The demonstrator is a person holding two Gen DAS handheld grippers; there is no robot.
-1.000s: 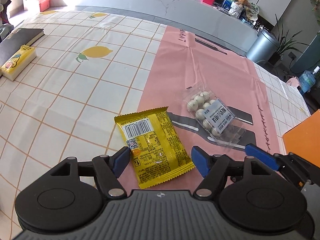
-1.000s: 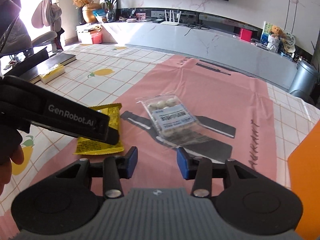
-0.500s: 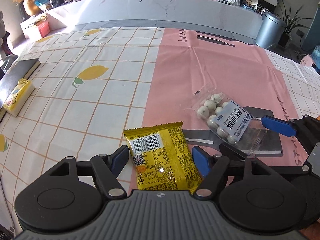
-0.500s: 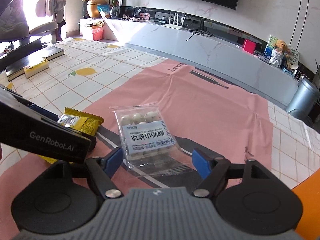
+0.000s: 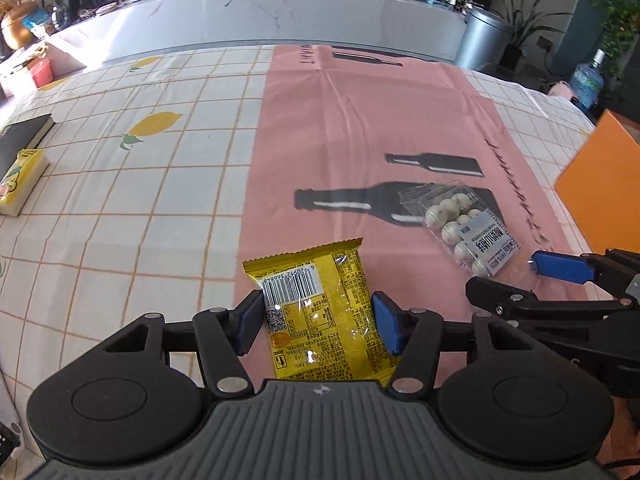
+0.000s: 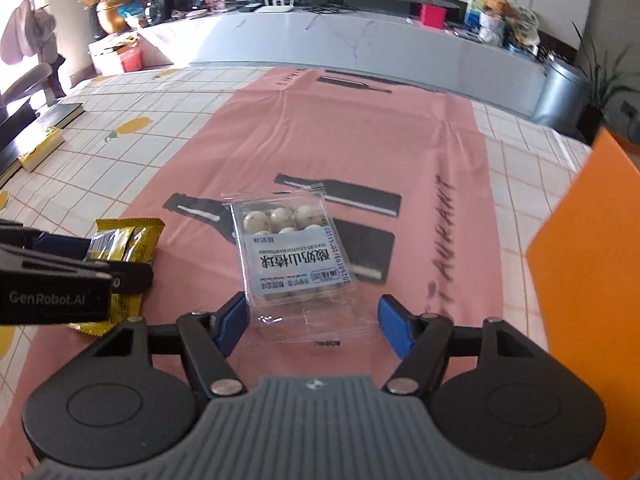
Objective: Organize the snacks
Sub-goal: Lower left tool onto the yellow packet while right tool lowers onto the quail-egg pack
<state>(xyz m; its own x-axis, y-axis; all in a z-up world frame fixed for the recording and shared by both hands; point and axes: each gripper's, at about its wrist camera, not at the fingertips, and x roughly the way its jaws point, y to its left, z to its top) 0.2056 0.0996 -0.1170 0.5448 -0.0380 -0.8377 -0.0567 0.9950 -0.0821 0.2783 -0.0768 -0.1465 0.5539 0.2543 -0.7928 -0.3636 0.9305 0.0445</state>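
Spread hand-held grippers straddle yellow packet (image 5: 320, 320), clear bag (image 6: 296, 260).

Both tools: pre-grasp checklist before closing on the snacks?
1. Left tool open, fingers either side of yellow packet: ok.
2. Right tool open, straddling the near edge of the clear bag: ok.
3. Packet and bag apart, no overlap: ok.
4. Tools clear of each other: ok, though close.
5. Fingers low enough to pinch the flat packs: cannot tell.
6. Orange bin on the right, path to it unobstructed: ok; inside hidden, cannot tell.
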